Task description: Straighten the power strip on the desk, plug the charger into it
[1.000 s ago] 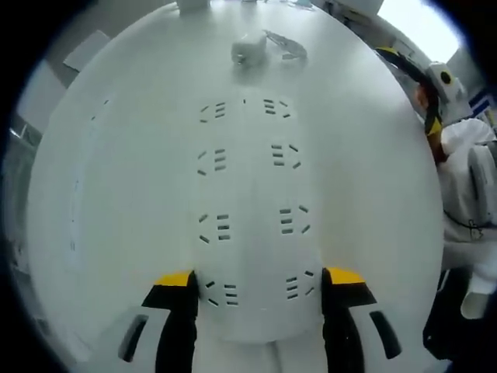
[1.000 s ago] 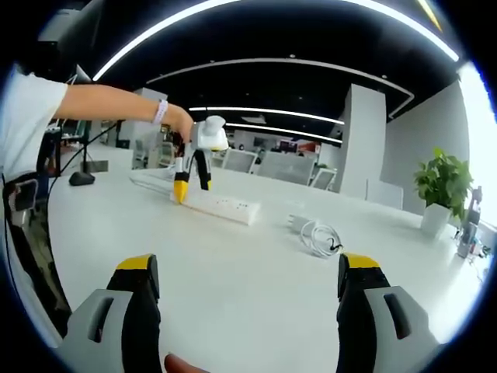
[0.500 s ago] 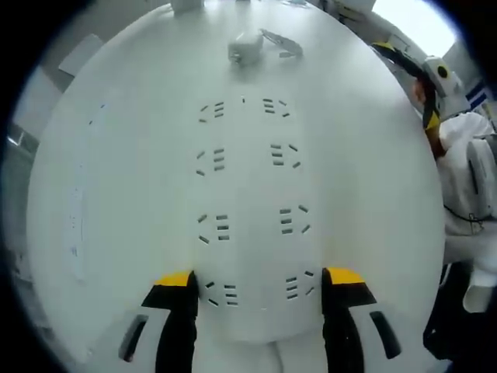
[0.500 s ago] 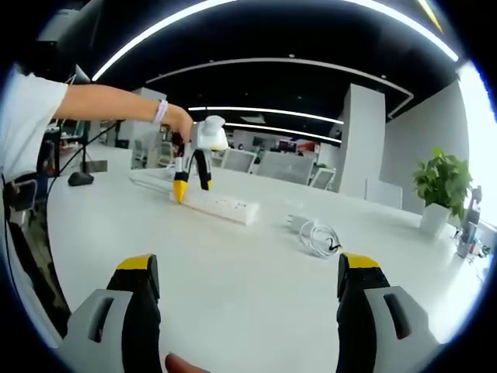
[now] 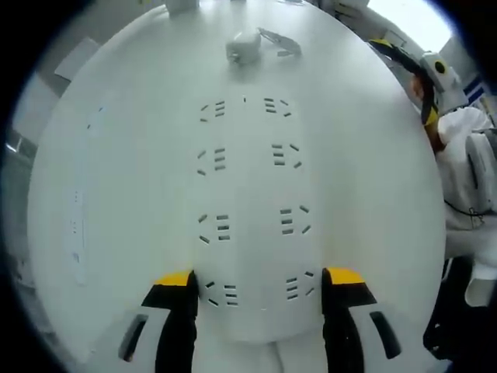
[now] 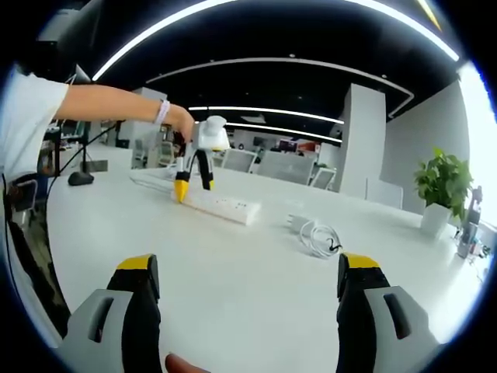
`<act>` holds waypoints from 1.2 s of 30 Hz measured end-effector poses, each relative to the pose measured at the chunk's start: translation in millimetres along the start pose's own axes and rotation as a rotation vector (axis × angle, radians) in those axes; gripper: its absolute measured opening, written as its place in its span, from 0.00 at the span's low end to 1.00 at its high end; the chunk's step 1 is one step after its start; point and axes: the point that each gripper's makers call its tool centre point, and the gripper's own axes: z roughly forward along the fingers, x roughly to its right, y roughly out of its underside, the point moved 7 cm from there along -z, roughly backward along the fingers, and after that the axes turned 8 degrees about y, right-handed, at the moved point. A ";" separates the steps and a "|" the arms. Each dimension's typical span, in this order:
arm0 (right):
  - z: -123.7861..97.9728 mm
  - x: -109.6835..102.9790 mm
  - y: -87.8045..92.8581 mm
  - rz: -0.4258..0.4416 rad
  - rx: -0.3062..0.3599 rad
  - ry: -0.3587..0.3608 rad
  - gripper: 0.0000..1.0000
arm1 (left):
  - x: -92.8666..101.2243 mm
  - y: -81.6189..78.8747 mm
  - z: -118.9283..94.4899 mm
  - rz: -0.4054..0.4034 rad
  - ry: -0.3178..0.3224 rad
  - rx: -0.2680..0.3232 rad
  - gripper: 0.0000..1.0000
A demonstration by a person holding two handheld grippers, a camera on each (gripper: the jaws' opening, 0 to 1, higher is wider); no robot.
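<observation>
A white power strip (image 5: 252,194) with two rows of sockets runs away from me on the white desk (image 5: 116,194). My left gripper (image 5: 258,280) is shut on its near end, one yellow-tipped jaw on each long side. In the right gripper view the strip (image 6: 221,207) lies in the middle distance, and the left gripper (image 6: 194,188) stands over its left end, held by a person's hand. The white charger (image 6: 298,223) with its coiled cable (image 6: 320,238) lies right of the strip, apart from it. The charger (image 5: 242,48) lies beyond the strip's far end. My right gripper (image 6: 248,280) is open, with nothing between its jaws.
A potted plant (image 6: 441,185) stands at the desk's far right. A dark stand base (image 6: 80,178) sits at the far left. The person's outstretched arm (image 6: 116,101) crosses the upper left. The right gripper (image 5: 411,81) and a white sleeve show at the right edge.
The left gripper view has shifted very slightly. Nothing on the desk has visibly moved, and both grippers keep their states.
</observation>
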 end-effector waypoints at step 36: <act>-1.3 1.2 -1.8 0.010 0.016 0.001 0.95 | -1.5 -11.0 -2.7 -0.026 -0.052 0.116 0.94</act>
